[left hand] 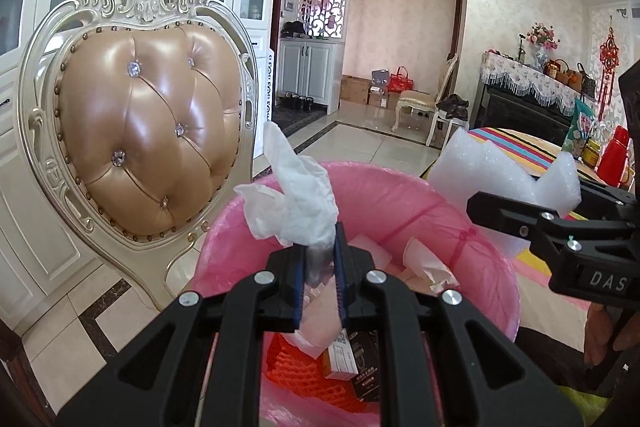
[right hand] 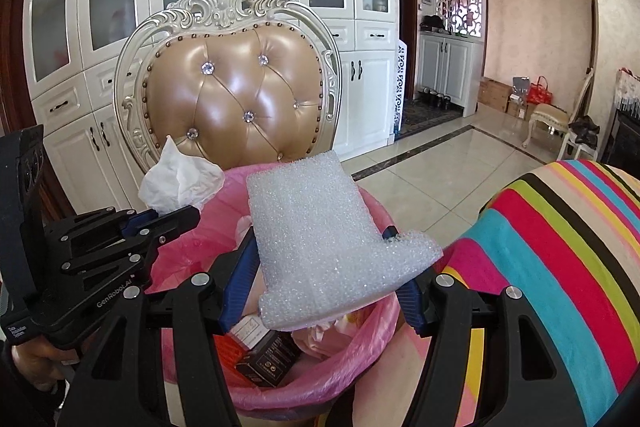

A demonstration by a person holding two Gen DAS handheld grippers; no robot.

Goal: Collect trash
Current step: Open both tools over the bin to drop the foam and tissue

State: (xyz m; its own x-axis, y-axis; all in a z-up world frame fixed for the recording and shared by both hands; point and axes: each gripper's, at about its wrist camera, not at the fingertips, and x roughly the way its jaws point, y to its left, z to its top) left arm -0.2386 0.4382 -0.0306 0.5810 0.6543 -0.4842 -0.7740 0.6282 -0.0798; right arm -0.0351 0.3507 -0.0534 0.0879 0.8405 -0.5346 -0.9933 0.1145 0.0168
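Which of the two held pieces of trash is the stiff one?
The white foam packing sheet in the right tool: it keeps its flat, bent shape, while the crumpled white tissue in the left tool is soft.

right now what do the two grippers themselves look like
Both the left gripper and the right gripper are black angular linkages with silver bolt heads and blue ribbed finger pads. White lettering reads GenRobot.AI on the left one, DAS on the right.

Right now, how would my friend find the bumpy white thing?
Find the round bin lined with a pink plastic bag in front of the tan tufted chair. Above it the right gripper holds a stiff, bubbly white foam sheet, unlike the left gripper's soft crumpled white tissue.
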